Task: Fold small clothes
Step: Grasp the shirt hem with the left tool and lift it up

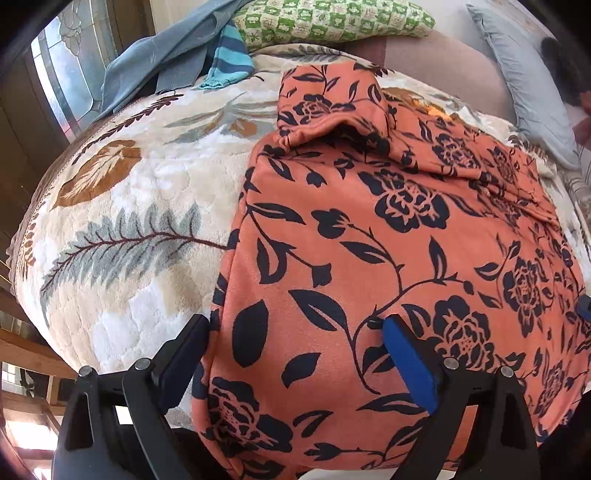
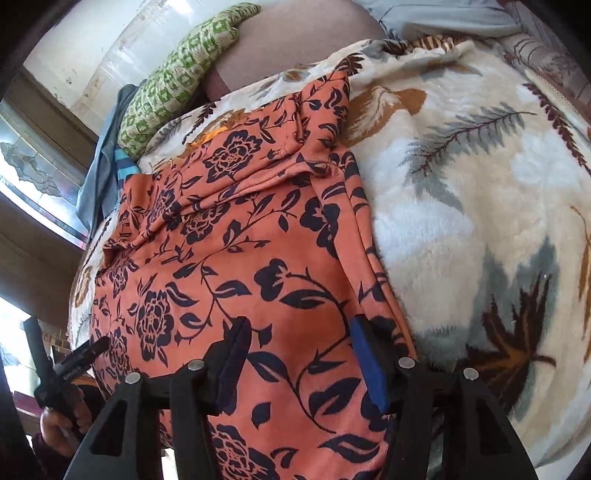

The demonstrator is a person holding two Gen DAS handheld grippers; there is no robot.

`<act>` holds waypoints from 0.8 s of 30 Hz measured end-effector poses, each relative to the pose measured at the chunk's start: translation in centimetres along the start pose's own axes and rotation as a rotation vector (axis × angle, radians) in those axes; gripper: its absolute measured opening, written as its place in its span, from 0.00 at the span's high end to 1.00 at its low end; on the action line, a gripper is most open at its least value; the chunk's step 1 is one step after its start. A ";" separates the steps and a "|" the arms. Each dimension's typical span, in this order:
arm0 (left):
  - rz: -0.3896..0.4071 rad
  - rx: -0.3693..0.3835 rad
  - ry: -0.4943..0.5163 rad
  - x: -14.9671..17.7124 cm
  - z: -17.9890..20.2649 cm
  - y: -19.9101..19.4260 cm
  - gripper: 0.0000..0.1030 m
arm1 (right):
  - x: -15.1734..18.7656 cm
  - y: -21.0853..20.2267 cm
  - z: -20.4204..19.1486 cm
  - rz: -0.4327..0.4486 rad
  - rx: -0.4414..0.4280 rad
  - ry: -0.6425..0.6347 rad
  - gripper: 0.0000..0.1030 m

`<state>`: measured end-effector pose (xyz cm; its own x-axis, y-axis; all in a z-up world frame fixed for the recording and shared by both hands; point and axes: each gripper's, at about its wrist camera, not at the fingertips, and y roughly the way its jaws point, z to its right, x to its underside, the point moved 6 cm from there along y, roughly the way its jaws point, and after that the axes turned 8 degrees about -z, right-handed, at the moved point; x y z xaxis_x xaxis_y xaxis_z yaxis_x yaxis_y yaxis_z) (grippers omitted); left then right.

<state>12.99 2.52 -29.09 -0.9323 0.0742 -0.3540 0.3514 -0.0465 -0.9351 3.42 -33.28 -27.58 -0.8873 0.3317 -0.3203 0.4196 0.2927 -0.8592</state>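
An orange garment (image 1: 388, 258) with a dark flower print lies spread flat on the bed, on top of a fleecy cream blanket (image 1: 129, 206) patterned with leaves. Its far part is folded over and bunched, with a sleeve opening gaping toward the left wrist camera.

My left claw (image 1: 295, 350) hangs over the near left edge of the garment, jaws standing wide apart. The left finger (image 1: 184, 354) is just over the blanket beside the cloth's edge and the blue-padded right finger (image 1: 410, 362) is over the print. Nothing is pinched between them.

My right claw (image 2: 299, 354) hangs over the near right part of the garment, close to its right edge, jaws partly spread with only flat cloth beneath them. I am not gripping anything there either.

In the right wrist view my left claw shows at the lower left, held in a hand (image 2: 59, 424).

Beyond the garment sit a green checked pillow (image 1: 332, 22), a grey-blue cloth (image 1: 166, 55), a blue striped piece (image 1: 229, 62) and a pale blue pillow (image 1: 528, 96).
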 end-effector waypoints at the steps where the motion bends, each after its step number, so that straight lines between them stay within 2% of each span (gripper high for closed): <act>1: 0.017 0.008 0.006 0.0 -0.2 -0.5 0.08 | 0.1 -0.9 -0.1 0.020 -0.026 -0.001 0.43; 4: 0.072 -0.007 0.027 0.2 -0.9 -2.4 0.08 | 0.7 -4.1 1.1 0.107 -0.085 0.040 0.41; 7: 0.082 -0.023 0.036 0.7 -2.0 -3.6 0.08 | 1.1 -6.7 2.8 0.133 -0.071 0.081 0.41; 12: 0.030 -0.016 0.001 2.0 -4.5 -3.6 0.08 | 3.3 -8.3 4.7 0.026 -0.030 0.070 0.41; 15: -0.018 -0.016 -0.004 3.8 -5.5 -2.9 0.08 | 5.3 -8.0 5.0 -0.061 -0.054 0.061 0.41; 19: -0.069 -0.015 0.014 6.1 -6.4 -2.1 0.08 | 8.5 -6.3 5.0 -0.159 -0.027 0.036 0.41; 21: -0.085 0.002 0.019 6.9 -6.5 -1.9 0.14 | 9.8 -5.0 5.2 -0.202 -0.029 0.045 0.41; 23: -0.114 0.036 0.023 7.7 -6.5 -1.8 0.28 | 10.7 -3.6 5.5 -0.245 -0.009 0.059 0.41; 24: -0.126 0.057 0.026 8.1 -6.4 -1.8 0.28 | 11.0 -3.0 5.6 -0.267 -0.005 0.064 0.41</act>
<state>5.31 9.56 -30.36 -0.9660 0.1089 -0.2346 0.2252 -0.0919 -0.9700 -8.65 -35.48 -30.78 -0.9529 0.2979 -0.0569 0.1736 0.3820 -0.9077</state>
